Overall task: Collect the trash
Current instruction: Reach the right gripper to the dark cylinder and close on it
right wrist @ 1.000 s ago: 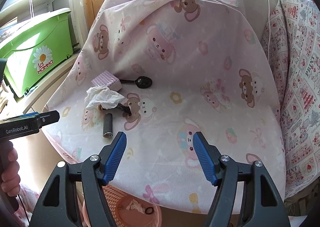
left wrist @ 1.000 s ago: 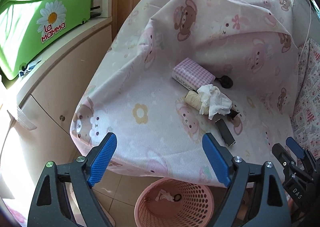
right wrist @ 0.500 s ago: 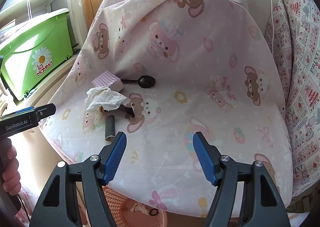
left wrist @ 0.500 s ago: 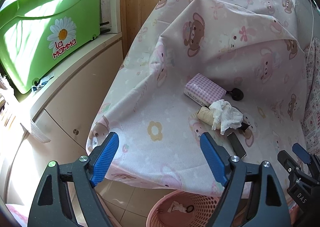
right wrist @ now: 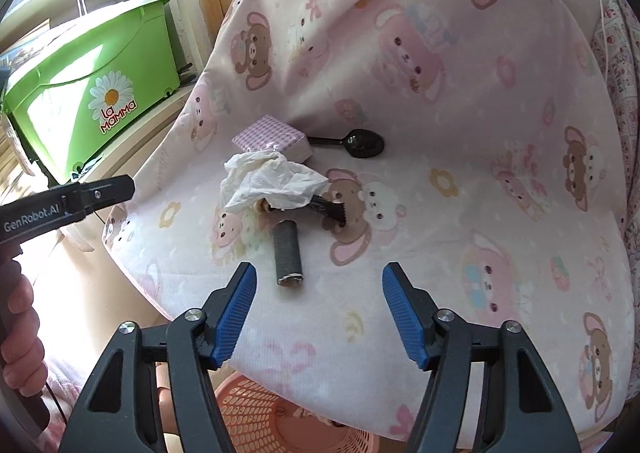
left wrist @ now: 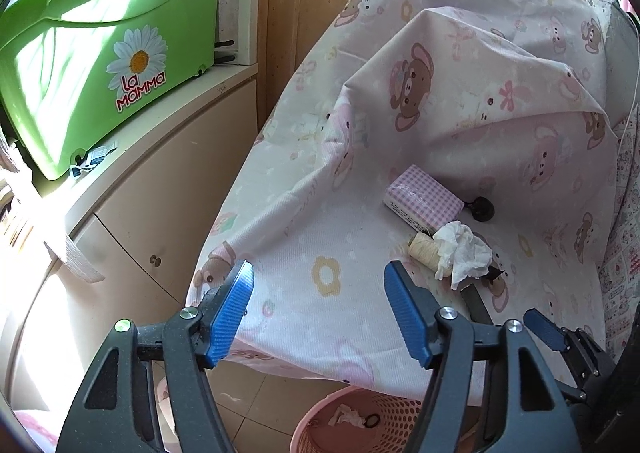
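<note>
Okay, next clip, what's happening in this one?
A person holds two blue-padded grippers, left gripper and right gripper, both with jaws open and empty. They hover before a crumpled white tissue and dark grey cylinder on the pink bear-print sheet. A pink perforated plastic basket sits below the sheet's edge.

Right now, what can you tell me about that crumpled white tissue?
The crumpled white tissue looks like thin, soft paper, scrunched into a loose wad. It lies on the pink bear-print sheet, draped over a cream spool of thread and a black brush, beside the checked pink box. No fingers touch it.
</note>
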`<state>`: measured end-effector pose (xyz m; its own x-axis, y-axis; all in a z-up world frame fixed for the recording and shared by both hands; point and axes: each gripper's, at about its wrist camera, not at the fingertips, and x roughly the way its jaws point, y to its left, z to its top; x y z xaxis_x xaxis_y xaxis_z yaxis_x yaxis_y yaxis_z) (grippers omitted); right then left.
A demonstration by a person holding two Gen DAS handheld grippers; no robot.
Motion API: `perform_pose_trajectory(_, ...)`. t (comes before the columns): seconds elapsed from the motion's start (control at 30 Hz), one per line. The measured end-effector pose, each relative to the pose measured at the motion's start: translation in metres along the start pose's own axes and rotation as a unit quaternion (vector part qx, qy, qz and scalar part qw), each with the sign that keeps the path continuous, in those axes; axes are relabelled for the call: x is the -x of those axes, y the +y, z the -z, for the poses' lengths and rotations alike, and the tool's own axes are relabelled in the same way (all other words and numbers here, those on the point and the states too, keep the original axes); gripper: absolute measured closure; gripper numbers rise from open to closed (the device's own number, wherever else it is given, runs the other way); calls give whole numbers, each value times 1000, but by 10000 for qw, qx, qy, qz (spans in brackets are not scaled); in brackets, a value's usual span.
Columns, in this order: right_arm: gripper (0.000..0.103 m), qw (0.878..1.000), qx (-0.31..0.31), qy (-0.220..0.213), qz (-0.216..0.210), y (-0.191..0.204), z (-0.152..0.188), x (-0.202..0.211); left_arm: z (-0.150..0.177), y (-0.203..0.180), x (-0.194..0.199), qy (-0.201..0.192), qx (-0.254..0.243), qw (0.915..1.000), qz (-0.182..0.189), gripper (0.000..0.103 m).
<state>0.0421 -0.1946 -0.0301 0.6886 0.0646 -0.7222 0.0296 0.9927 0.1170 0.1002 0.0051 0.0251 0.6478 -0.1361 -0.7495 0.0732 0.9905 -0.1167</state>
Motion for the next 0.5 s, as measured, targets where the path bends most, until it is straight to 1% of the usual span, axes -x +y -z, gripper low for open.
perform_pose_trajectory(0.13,44,9996,214,-101,161,13,-3,-10,-5,10,-1,-7,136,9999,-72,38)
perform_pose_trajectory(0.2,48,9988,340,-116,334,17,-4,-16,-4,13,-1,38,233,9997,-30,38)
perform_pose_trajectory(0.23,55,9987,360,-71,349,19,-3,-19,-3,14,-2,64,274,9996,18,38)
perform_pose_trajectory(0.27,59,9989,341,-9,314,19,-3,-22,-3,15,-2,91,297,9995,67,38)
perform_pose_trajectory(0.33,62,9991,301,47,306,19,-2,-27,-1,13,-2,108,259,9996,87,38)
perform_pose_trajectory(0.37,68,9989,318,63,332,19,-1,-28,-1,12,-2,100,223,9997,67,38)
perform_pose_trajectory(0.4,71,9986,364,47,376,20,0,-28,-1,11,-2,86,192,9998,51,38)
perform_pose_trajectory(0.47,84,9986,415,65,335,20,0,-26,-1,8,-1,55,139,9999,33,38)
perform_pose_trajectory(0.5,86,9987,405,49,322,19,0,-24,-1,7,-1,44,122,9999,24,38)
